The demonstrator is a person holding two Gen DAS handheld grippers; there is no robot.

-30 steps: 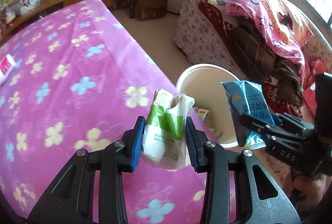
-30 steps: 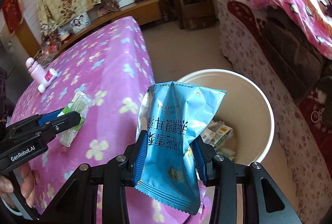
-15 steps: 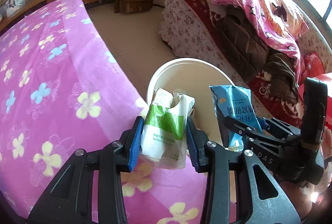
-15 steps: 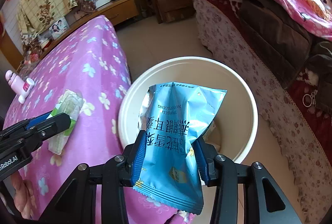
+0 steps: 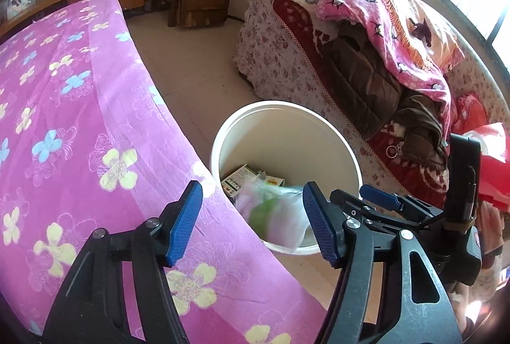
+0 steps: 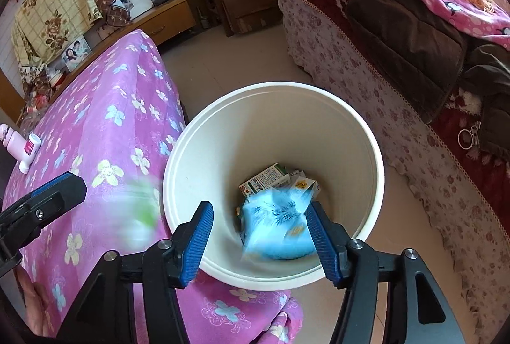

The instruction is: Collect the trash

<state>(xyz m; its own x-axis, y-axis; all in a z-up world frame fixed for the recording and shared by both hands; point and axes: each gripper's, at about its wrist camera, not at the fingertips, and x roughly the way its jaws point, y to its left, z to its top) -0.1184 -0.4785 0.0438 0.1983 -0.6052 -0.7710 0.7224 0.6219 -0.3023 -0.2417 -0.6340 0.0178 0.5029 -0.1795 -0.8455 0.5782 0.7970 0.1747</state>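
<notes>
The white bin (image 6: 274, 181) stands on the floor against the edge of the pink flowered bedspread (image 5: 79, 127), with a sofa (image 5: 366, 67) piled with blankets on its far side. At its bottom lie a few small cartons (image 6: 266, 180), one with green print. The right gripper (image 6: 258, 239) hangs over the bin's mouth with its jaws spread wide and nothing between the pads; the blue snack bag (image 6: 275, 223) is a blur just beyond them, inside the bin. The left gripper (image 5: 253, 224) is likewise released, its blue pads well apart; the green-and-white wrapper (image 5: 272, 218), blurred, is loose in the air beyond them, over the bin's near rim. From the right wrist that wrapper shows only as a green smear beside the bin's left wall. A pink bottle (image 6: 24, 149) lies on the bedspread, well away.
</notes>
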